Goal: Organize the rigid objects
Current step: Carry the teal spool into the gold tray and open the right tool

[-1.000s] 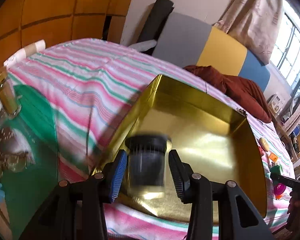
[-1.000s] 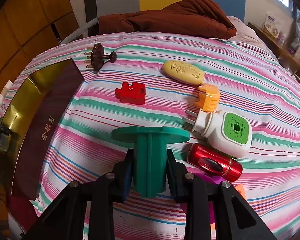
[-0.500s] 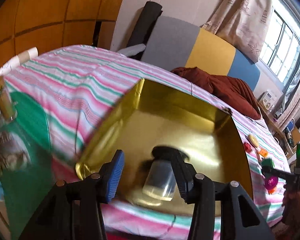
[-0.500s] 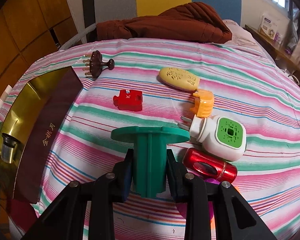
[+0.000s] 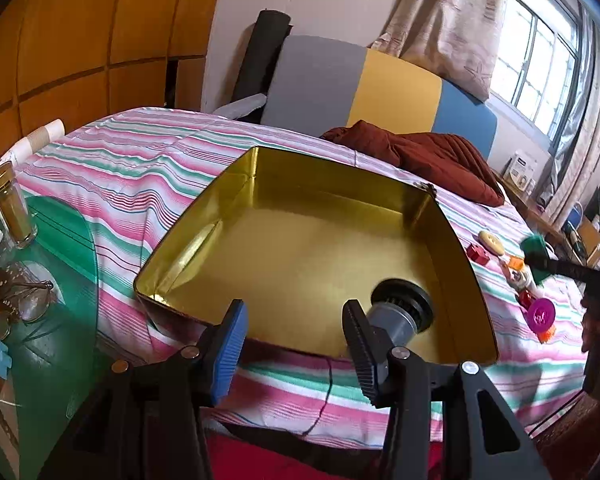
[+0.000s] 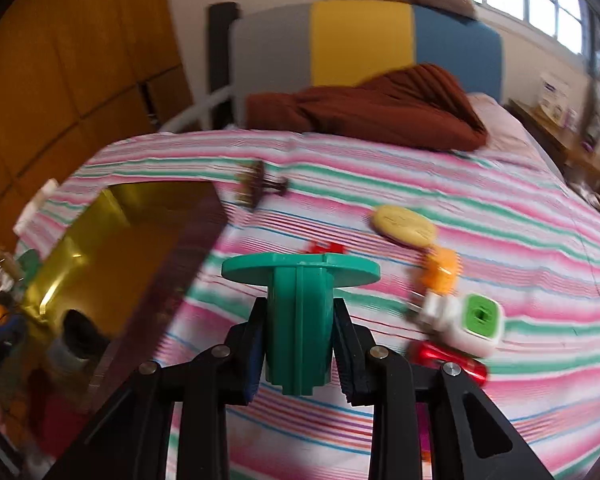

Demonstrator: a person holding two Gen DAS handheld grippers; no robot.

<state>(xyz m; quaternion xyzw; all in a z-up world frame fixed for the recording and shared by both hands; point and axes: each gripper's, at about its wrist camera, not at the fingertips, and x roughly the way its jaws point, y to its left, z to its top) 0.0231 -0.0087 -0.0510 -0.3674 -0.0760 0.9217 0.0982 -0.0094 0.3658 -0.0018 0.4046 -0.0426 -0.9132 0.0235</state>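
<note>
Both grippers are black plastic frames with silver screws behind the fingers [image 5: 230,344]; one ribbed pad is blue, the other black

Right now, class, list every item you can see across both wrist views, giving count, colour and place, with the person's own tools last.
Open metal tin: one, gold inside, dark red outside, on the striped bedspread.
Clear jar with black cap: one, lying in the tin's near corner.
Flanged plastic spool: one, green, clamped in the right gripper.
Jigsaw piece: one, red, on the bedspread.
Oval carved piece: one, yellow, beyond the spool.
Hair claw clip: one, orange.
Plug-in device: one, white with green face.
Metal cylinder: one, red.
Pronged massager: one, brown.
Round disc: one, purple.
Left gripper: open, empty.
Right gripper: shut on the spool.
</note>
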